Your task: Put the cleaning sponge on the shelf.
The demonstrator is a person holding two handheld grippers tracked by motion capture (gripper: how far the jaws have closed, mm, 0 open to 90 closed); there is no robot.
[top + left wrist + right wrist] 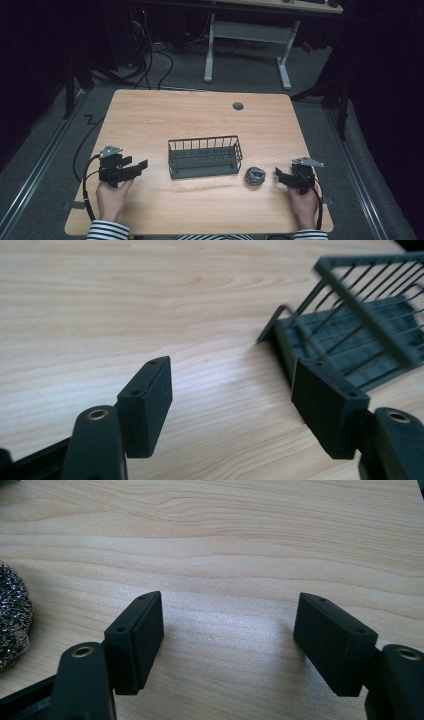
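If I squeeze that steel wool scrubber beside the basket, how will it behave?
The steel scrubber looks like loose coiled wire, so it is probably light and springy and would compress. Its rough tangle should resist slipping. It sits squat, so rolling seems unlikely.

on the worktop (150, 115) a wire basket (205, 157) stands near the middle, and a scouring ball (255, 176) lies just beside the basket's right front corner, apart from it. the left gripper (136, 166) sits well left of the basket near the worktop's front left, pointing toward it with bare worktop between its jaws, while the right gripper (278, 174) sits near the front right, just right of the scouring ball, which lies between it and the basket. a small round cap (238, 106) lies in the worktop behind the basket, and another desk (250, 30) stands on the floor beyond the worktop's far edge.
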